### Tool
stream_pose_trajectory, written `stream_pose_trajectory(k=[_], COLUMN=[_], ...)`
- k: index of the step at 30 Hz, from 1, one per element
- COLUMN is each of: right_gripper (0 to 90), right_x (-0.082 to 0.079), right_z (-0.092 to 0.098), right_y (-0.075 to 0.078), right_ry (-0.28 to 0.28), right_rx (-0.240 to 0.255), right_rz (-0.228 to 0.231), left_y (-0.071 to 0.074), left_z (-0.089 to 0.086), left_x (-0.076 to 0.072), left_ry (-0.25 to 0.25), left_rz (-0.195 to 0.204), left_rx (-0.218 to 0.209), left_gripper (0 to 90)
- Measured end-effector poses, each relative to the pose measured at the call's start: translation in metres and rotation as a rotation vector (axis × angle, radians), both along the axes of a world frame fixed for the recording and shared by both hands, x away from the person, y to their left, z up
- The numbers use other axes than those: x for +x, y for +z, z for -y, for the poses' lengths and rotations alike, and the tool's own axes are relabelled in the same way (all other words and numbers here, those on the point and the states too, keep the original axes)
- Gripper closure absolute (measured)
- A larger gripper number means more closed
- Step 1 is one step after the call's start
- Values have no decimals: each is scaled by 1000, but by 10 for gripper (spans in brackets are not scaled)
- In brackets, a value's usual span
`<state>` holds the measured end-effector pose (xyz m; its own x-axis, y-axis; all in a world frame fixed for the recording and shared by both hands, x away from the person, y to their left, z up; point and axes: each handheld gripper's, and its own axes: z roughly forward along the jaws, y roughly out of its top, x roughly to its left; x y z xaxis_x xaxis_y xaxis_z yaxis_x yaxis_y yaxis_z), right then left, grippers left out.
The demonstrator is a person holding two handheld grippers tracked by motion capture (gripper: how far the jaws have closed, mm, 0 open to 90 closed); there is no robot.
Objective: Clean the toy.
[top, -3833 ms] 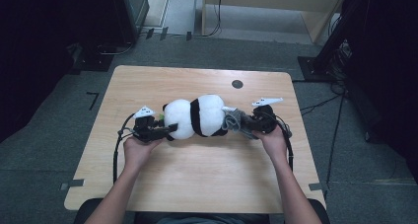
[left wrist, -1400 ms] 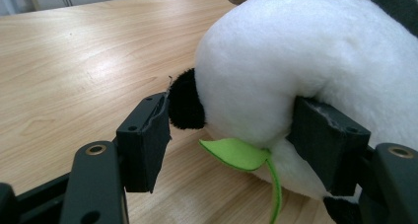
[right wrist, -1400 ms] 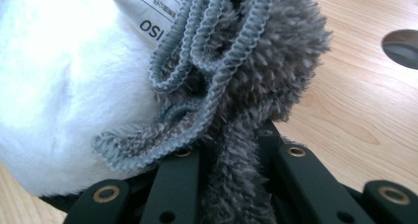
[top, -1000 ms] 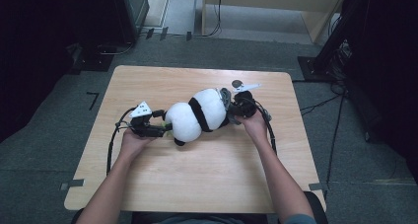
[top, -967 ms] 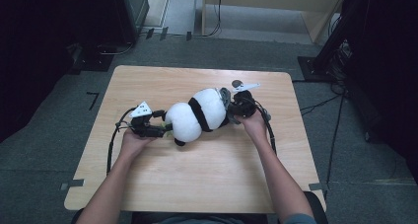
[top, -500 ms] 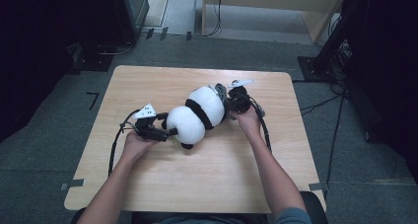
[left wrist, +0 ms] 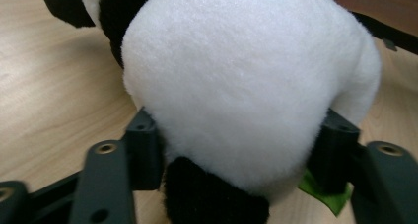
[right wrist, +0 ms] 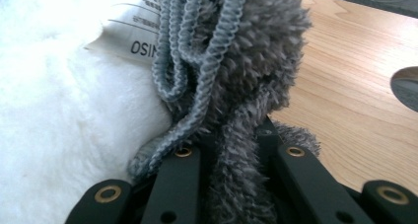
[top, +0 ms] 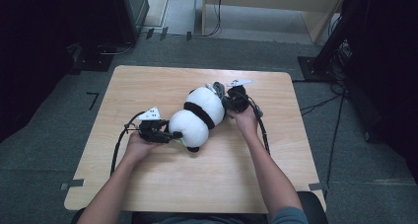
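Panda plush [top: 199,116]: it lies on the worktop [top: 148,194] near the middle, its long side running diagonally, one round white end toward the left claw and the other end toward the right claw.
Left claw [top: 170,134]: its jaws have just been closing, and in the left gripper view they sit on both sides of the white round end [left wrist: 246,86]; the pads [left wrist: 143,150] press into the fur, so it has a hold on the plush.
Right claw [top: 227,101]: it is closed tight on a grey fuzzy part [right wrist: 236,184] at the other end of the plush, beside the grey cord loop [right wrist: 197,51] and the white label [right wrist: 130,34].
Done so far: both ends seem to be gripped, and the toy is under control of both hands.
Left to do: judging from the pose, the plush is yet to be carried or turned to its final place; where that place is cannot be told from the pictures.
Green piece [left wrist: 325,197]: a small leaf-like bit shows under the plush, by one jaw.
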<state>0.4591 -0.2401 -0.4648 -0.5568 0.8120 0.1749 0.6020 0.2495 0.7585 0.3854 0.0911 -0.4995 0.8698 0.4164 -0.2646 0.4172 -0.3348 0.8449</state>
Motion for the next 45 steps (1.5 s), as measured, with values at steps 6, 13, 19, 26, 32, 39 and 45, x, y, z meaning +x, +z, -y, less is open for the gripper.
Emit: stream_pose_trajectory(k=[6,13,19,26,32,39,45], right_gripper=[784,778,777,768,765,748,756], right_x=[-2,-15,-36,-68,-95,-113,-122], right_z=[11,43,57,37,4,-30,-44], right_y=[6,19,26,48,70,73,67], right_ry=[-26,-101,-86,-5,99,135,144], right_rx=[-32,-31,21,65,73,52,8], right_rz=[3,22,8,56,131,167,186], left_y=[8,18,29,39,39,38,38], left_z=[5,3,-2,3,13,30,32], left_x=[-7,-12,-14,-17,-18,-23,-22], left_ry=[-14,43,136,243,284,292,311], left_rz=[-5,-2,27,79,64,43,-24], left_rx=[21,-26,-77,-143,-133,-130,-160], left_gripper=[546,580,583,572,564,564,566])
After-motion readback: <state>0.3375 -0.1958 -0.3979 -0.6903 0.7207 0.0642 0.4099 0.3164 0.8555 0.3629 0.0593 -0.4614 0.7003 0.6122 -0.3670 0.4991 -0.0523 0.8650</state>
